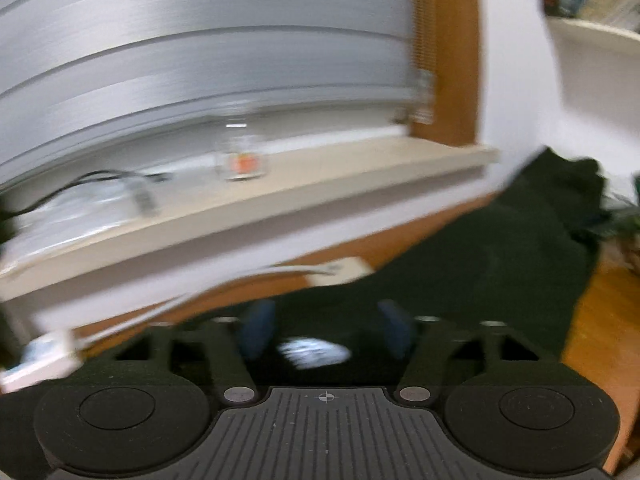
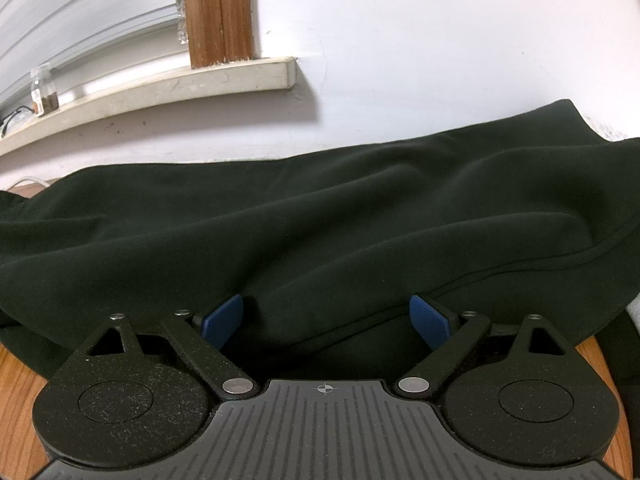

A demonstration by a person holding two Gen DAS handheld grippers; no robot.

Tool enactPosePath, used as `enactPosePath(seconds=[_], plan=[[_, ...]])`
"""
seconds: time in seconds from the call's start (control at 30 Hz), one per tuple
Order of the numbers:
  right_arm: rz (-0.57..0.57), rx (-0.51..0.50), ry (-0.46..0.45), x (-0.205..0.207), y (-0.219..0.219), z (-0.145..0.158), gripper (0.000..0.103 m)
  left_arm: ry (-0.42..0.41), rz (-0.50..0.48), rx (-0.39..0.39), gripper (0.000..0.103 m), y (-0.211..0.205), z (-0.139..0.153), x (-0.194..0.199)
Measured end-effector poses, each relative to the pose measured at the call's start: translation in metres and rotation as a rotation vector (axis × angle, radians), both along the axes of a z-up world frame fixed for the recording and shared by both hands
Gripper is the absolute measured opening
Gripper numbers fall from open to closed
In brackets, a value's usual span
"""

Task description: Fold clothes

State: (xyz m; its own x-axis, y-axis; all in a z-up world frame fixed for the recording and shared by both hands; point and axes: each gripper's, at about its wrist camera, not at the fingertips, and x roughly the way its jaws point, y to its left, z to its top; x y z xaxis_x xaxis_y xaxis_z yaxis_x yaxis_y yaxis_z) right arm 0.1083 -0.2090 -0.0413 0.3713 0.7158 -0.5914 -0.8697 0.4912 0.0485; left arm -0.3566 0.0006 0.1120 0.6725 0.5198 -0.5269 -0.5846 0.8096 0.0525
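The dark garment (image 2: 320, 216) lies spread across the wooden tabletop (image 2: 16, 364) below the windowsill (image 2: 160, 84). The right tool (image 2: 326, 322) is spread wide at its hem. The left tool (image 1: 326, 330), blurred, is also spread over the cloth.

A lived-in room of a home: a cream window sill (image 2: 160, 84) under pale horizontal blinds (image 1: 200, 40) carries a small clear glass jar (image 2: 42, 90) and a black cable (image 1: 100, 178). A brown wooden window frame (image 2: 218, 12) meets a white plastered wall (image 2: 440, 60), and a dark green garment (image 2: 280, 220) lies on an orange-brown wooden tabletop (image 1: 600, 340).
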Motion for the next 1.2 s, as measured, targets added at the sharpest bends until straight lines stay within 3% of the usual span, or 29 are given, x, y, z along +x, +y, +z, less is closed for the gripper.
enactPosePath(seconds=[0.07,0.23,0.37,0.5,0.63,0.73,0.8,0.9,1.0,1.03,1.2], plan=[[0.000,0.000,0.000,0.000,0.000,0.000,0.090,0.008,-0.062,0.002,0.017,-0.017,-0.003,0.023],[-0.001,0.001,0.001,0.000,0.000,0.000,0.090,0.050,-0.189,0.010,0.018,-0.062,-0.015,0.076],[-0.002,0.002,0.001,0.000,0.000,0.000,0.090,0.128,-0.264,0.043,0.053,-0.093,-0.034,0.099],[-0.004,0.003,0.002,-0.001,-0.001,0.001,0.090,0.180,-0.260,0.085,0.057,-0.106,-0.050,0.102],[-0.006,0.004,0.003,-0.001,-0.001,0.001,0.090,0.169,-0.265,0.093,0.072,-0.117,-0.051,0.097],[-0.007,0.004,0.003,0.000,-0.002,0.001,0.090,0.182,-0.275,0.118,0.073,-0.123,-0.054,0.095],[-0.008,0.003,0.003,0.000,-0.002,0.002,0.090,0.186,-0.270,0.135,0.069,-0.123,-0.057,0.094],[-0.007,0.003,0.003,-0.001,-0.002,0.002,0.090,0.191,-0.263,0.146,0.055,-0.119,-0.059,0.092],[-0.007,0.002,0.001,-0.001,-0.002,0.002,0.090,0.211,-0.286,0.191,0.027,-0.116,-0.059,0.094],[-0.009,0.002,0.001,-0.001,-0.002,0.002,0.090,0.199,-0.292,0.183,0.011,-0.113,-0.056,0.094],[0.085,0.059,-0.016,-0.036,0.003,0.016,0.089,0.059,-0.255,0.142,0.006,-0.084,-0.020,0.087]])
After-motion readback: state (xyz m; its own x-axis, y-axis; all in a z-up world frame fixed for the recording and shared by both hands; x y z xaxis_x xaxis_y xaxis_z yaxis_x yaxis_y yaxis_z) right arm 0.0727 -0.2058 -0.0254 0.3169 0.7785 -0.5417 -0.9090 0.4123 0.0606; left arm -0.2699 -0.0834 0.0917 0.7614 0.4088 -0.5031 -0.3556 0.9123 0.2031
